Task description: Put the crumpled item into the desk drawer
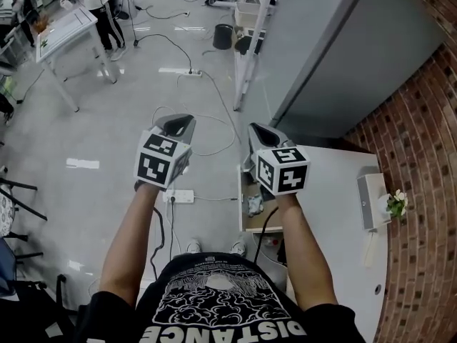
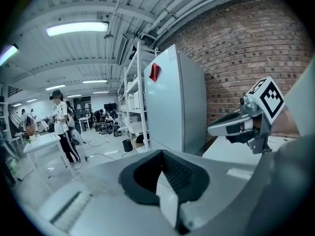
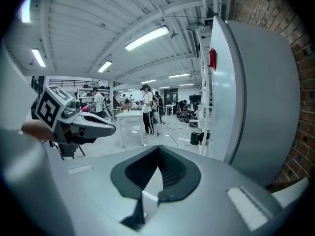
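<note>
In the head view both grippers are held up side by side in front of me, pointing away, with nothing in them. My left gripper (image 1: 179,122) hangs over the floor, its jaws together. My right gripper (image 1: 258,130) hovers above the open desk drawer (image 1: 242,191), jaws also together. A pale crumpled item (image 1: 255,205) lies inside that drawer, partly hidden by the right gripper's marker cube. In the left gripper view my left gripper (image 2: 160,154) is shut and empty, with the right gripper (image 2: 227,127) beside it. The right gripper view shows my right gripper (image 3: 158,150) shut on nothing.
The white desk (image 1: 335,213) carries a white box (image 1: 371,200) and a small flowering plant (image 1: 395,204) by the brick wall. A tall grey cabinet (image 1: 335,56) stands behind the desk. A power strip (image 1: 178,196) and cables lie on the floor; a white table (image 1: 64,28) and a person stand far left.
</note>
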